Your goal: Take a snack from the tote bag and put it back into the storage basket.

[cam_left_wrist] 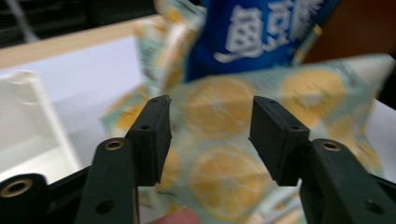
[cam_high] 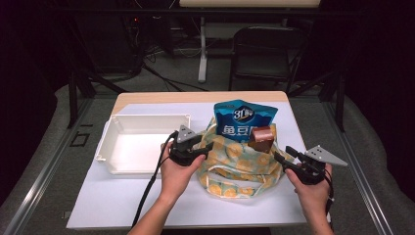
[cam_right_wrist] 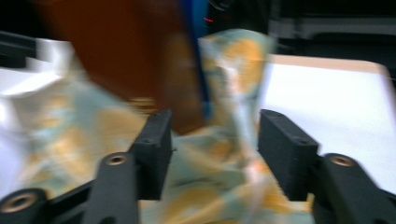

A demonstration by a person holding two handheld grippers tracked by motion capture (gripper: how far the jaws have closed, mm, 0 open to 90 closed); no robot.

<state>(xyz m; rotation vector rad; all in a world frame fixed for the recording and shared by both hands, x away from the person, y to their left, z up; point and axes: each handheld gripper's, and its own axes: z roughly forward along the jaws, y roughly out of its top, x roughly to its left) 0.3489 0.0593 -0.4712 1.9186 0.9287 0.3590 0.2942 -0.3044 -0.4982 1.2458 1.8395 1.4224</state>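
A cloth bag [cam_high: 240, 164] printed with orange slices lies on the white table cover. A blue snack pouch [cam_high: 243, 120] and a brown packet [cam_high: 261, 138] stick out of its far end. My left gripper [cam_high: 208, 147] is at the bag's left edge, open, with the orange-print cloth [cam_left_wrist: 215, 135] just beyond its jaws. At the bag's right edge is my right gripper [cam_high: 280, 155], open as well. The right gripper view is blurred and has the cloth [cam_right_wrist: 210, 186] and the brown packet [cam_right_wrist: 121, 51] close ahead.
An empty white plastic bin [cam_high: 139, 142] sits left of the bag, close to my left hand. The white cover [cam_high: 122, 200] spreads to the table's near edge. A black chair [cam_high: 264, 51] and a desk leg stand beyond the far edge.
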